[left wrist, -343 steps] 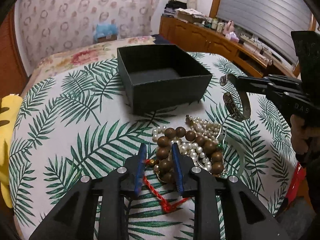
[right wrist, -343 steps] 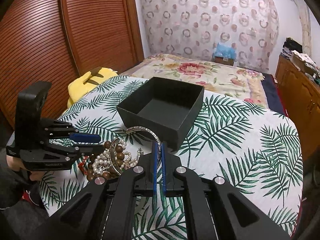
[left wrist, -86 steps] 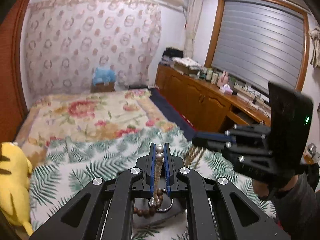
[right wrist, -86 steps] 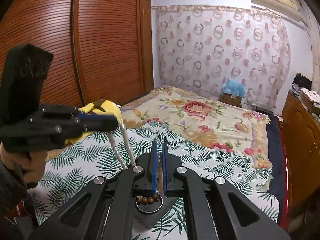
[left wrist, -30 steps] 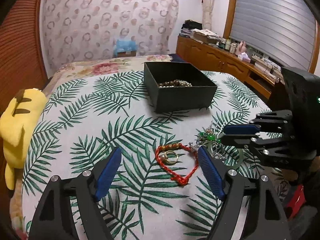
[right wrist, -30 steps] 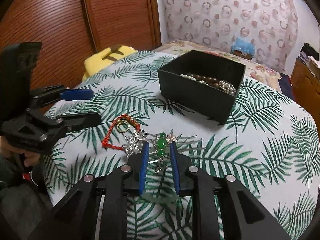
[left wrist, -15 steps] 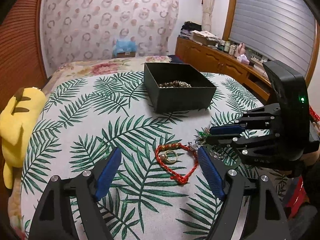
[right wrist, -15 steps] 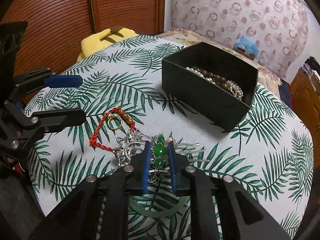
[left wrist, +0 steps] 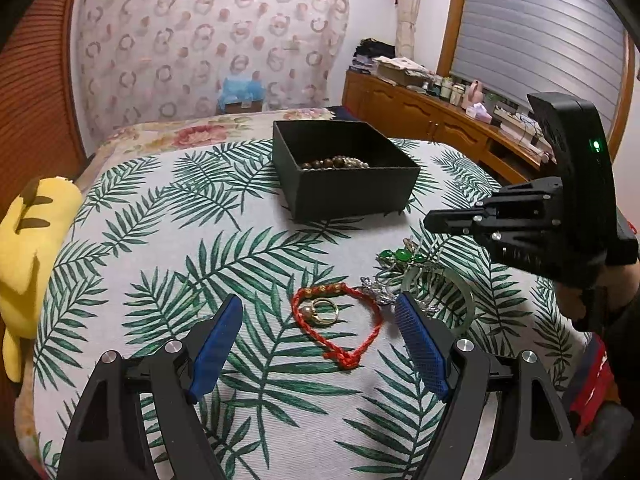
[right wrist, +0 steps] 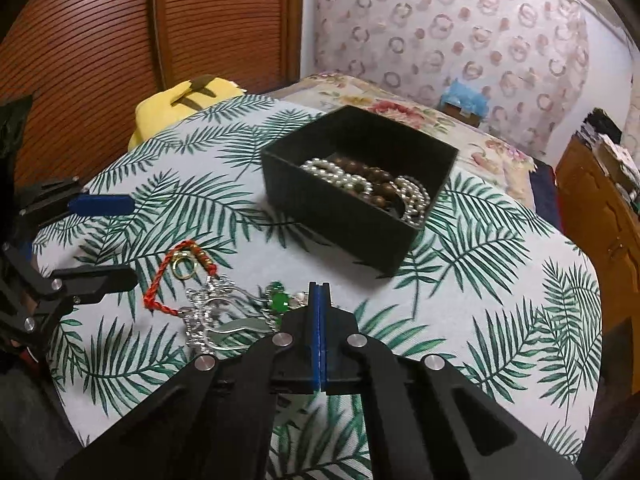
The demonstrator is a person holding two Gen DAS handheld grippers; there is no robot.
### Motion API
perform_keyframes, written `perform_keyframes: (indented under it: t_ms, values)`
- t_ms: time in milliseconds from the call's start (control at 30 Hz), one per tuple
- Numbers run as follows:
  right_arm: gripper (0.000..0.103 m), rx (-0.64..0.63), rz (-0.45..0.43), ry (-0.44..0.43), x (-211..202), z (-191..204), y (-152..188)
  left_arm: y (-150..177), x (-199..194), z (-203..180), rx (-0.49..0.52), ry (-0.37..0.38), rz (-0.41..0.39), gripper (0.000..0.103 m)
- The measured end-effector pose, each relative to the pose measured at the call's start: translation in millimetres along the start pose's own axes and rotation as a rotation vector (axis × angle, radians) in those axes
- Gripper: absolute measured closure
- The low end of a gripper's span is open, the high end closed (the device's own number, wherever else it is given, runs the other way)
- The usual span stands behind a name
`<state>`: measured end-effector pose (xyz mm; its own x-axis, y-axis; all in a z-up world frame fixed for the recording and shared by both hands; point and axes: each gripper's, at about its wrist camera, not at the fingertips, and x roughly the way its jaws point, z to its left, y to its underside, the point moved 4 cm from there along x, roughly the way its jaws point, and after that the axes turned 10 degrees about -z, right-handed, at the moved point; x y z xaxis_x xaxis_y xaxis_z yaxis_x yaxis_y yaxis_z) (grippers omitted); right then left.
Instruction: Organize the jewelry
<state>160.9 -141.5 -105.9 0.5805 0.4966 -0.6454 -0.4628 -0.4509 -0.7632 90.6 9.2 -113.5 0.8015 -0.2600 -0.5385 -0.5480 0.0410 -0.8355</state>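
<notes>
A black box (left wrist: 352, 196) (right wrist: 340, 216) holds pearl and brown bead strands (right wrist: 368, 184). On the leaf-print cloth lie a red cord bracelet (left wrist: 340, 332) (right wrist: 168, 276) around a gold ring (left wrist: 324, 312) (right wrist: 183, 269), a silver ornament (right wrist: 208, 312), a green stone piece (left wrist: 400, 257) (right wrist: 279, 300) and a pale jade bangle (left wrist: 460, 304). My left gripper (left wrist: 320, 344) is open, low over the red bracelet. My right gripper (right wrist: 319, 292) (left wrist: 430, 224) has its jaws together above the green stone piece; whether it holds anything is hidden.
A yellow plush toy (left wrist: 28, 248) (right wrist: 176, 108) lies at the cloth's left edge. A floral bedspread (left wrist: 208, 132) lies behind the box. A wooden dresser (left wrist: 432, 128) with clutter stands at the right, and a wooden wardrobe (right wrist: 100, 40) at the left.
My right gripper has closed fully and risen a little above the green stone piece, which stays on the cloth. My left gripper stays open over the red bracelet.
</notes>
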Motion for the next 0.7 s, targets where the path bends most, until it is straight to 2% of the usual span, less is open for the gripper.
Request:
perform_keyframes:
  t_ms: [200,600,700]
  values:
    - [0.102,-0.008,-0.006,-0.047,2,13,0,1,1,0,-0.003,0.001,0.002,0.028]
    - [0.102,-0.001,0.07,-0.108,20,18,3,2,2,-1,-0.006,0.003,0.0,0.028]
    - [0.095,-0.007,0.079,-0.111,23,18,2,2,3,-2,-0.008,0.003,-0.001,0.028]
